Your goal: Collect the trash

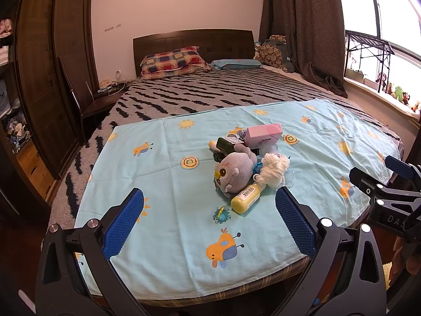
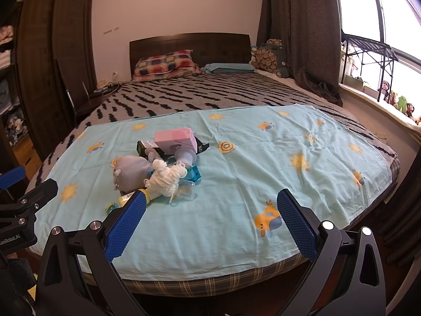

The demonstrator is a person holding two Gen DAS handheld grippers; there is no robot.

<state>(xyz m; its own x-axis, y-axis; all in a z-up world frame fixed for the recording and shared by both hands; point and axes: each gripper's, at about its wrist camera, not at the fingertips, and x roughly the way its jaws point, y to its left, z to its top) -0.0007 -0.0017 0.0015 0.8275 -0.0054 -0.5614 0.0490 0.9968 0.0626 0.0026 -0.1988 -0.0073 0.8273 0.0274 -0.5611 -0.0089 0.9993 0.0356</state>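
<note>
Nothing of the collecting appeared to have been done at this moment. The left gripper [image 1: 209,220] hung above the near edge of the bed with its blue pads spread wide and nothing between them; the right gripper [image 2: 210,221] was held the same way, wide open and empty, just beside it.

All the clutter lay together in one heap on the light blue sheet [image 1: 168,184], at roughly 12 o'clock from the left gripper and 10 o'clock from the right. The heap held a grey plush toy [image 1: 235,171], a bundle of white yarn [image 1: 273,168], a yellow bottle [image 1: 246,197] lying on its side, a pink box [image 1: 263,133] at the far side, a dark carton [image 1: 226,144] touching the plush, and a clear plastic piece [image 2: 184,194] at the near edge. A small teal and yellow scrap [image 1: 221,213] lay apart, at about 6 o'clock from the heap, nearest the left pads.

No bin or bag was visible in either view, so where the trash was meant to go could not be told. Judging by this, the whole job was still ahead: every piece remained to be picked up, and which of them counted as trash would have had to be sorted.
</note>
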